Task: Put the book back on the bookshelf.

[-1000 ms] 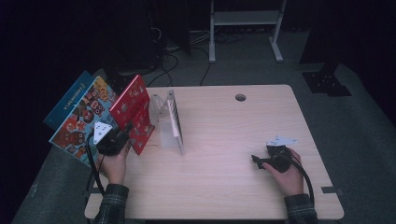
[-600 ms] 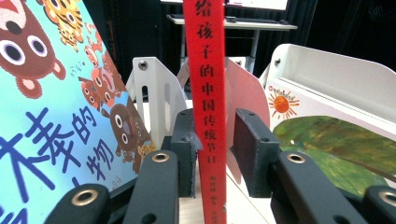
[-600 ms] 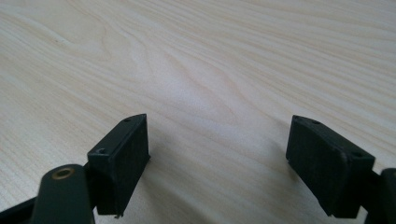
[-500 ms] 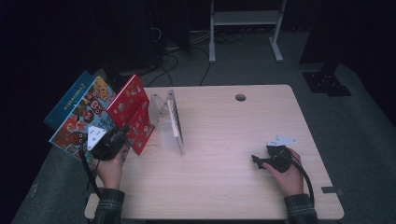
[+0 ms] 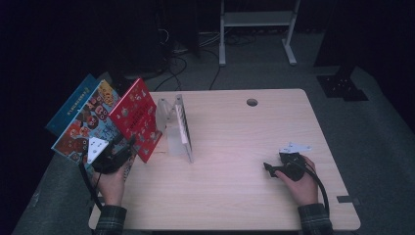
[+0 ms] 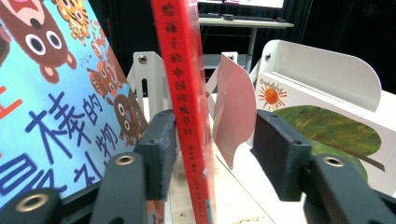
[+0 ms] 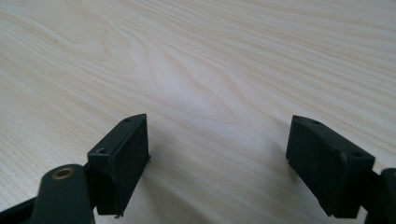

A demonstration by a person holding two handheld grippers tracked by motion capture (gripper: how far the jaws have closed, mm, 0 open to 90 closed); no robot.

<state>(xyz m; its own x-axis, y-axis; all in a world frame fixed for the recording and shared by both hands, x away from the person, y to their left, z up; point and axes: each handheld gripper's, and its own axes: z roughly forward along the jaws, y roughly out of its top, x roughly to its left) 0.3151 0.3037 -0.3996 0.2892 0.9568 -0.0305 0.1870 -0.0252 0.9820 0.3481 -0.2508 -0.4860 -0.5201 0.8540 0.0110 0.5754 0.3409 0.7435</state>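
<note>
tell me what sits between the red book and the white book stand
A thin pale pink divider stands between the red book and the white book stand, seen in the left gripper view.

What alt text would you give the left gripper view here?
The left gripper straddles the spine of an upright red book, its jaws just opened, the right one clear of it. A blue animal-cover book leans at left; a white book rack stands at right.

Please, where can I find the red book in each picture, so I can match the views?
High view: the red book leans at the table's left edge, between the blue animal book and the white rack, just above the left gripper.
Left gripper view: its red spine stands upright at the centre, between the open jaws.
Right gripper view: bare wooden table.
Shared landmark: the white rack, right of the red book.
</note>
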